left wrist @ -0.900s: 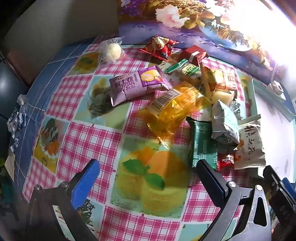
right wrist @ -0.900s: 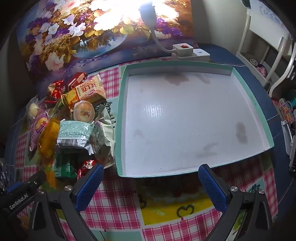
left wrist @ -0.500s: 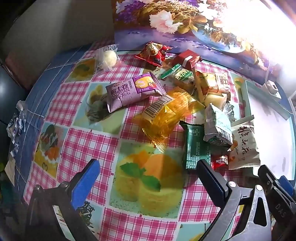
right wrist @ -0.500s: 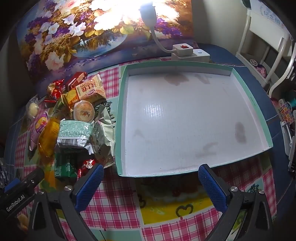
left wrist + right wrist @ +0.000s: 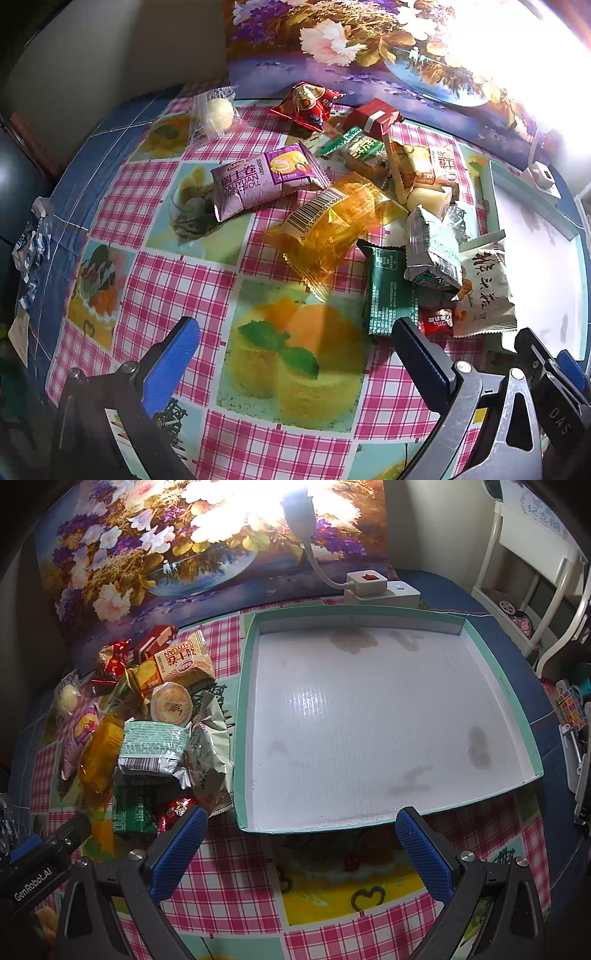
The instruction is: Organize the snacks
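Observation:
A pile of snack packets lies on the checked tablecloth left of a shallow teal-rimmed tray (image 5: 242, 716) with a bare white floor. In the left wrist view the pile holds a purple roll packet (image 5: 264, 181), an orange clear packet (image 5: 332, 229), a dark green packet (image 5: 389, 291), a silver-green packet (image 5: 432, 251), a white packet (image 5: 484, 291), a red packet (image 5: 308, 105) and a round white sweet (image 5: 219, 112). My left gripper (image 5: 295, 354) is open and empty, short of the pile. My right gripper (image 5: 301, 843) is open and empty, in front of the tray's near rim.
A flower painting (image 5: 166, 554) leans at the back. A white power strip (image 5: 380, 587) with a lamp stalk sits behind the tray. A white chair (image 5: 535, 572) stands at the right. Crumpled wrappers (image 5: 31, 251) lie at the table's left edge.
My left gripper has drawn back a little and turned right, so the pile sits slightly farther away and lower-left in its view. The right gripper has barely moved. Both stay open.

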Demonstrator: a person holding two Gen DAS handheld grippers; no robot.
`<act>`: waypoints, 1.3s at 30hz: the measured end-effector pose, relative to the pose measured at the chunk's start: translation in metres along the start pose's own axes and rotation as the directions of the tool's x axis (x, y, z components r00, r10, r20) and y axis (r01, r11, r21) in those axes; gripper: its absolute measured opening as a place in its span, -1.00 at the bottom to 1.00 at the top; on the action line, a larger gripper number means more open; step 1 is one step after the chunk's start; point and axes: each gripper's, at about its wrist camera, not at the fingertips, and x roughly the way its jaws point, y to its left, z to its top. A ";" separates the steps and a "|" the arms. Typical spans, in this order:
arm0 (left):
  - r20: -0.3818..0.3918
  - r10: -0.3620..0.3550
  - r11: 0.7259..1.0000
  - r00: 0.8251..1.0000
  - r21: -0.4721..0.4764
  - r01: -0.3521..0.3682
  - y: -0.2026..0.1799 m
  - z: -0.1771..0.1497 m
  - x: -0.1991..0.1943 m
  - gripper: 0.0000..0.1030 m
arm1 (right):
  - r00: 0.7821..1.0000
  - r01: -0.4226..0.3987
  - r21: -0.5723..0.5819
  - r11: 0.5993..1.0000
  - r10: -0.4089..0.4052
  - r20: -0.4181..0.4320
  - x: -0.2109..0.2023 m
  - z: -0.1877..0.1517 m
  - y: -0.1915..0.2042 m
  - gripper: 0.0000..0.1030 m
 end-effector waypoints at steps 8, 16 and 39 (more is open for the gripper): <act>-0.007 0.013 1.000 1.000 -0.009 -0.013 0.001 -0.001 0.001 1.00 | 1.000 0.000 -0.001 1.000 0.000 0.000 0.000 0.000 0.000 1.00; -0.016 0.016 1.000 1.000 -0.009 -0.016 0.001 -0.002 0.003 1.00 | 1.000 0.001 -0.002 1.000 -0.001 -0.001 0.000 0.000 0.000 1.00; -0.037 0.013 1.000 0.999 -0.010 -0.014 0.002 -0.004 0.006 1.00 | 1.000 0.003 -0.002 1.000 -0.003 -0.001 0.001 -0.001 0.001 1.00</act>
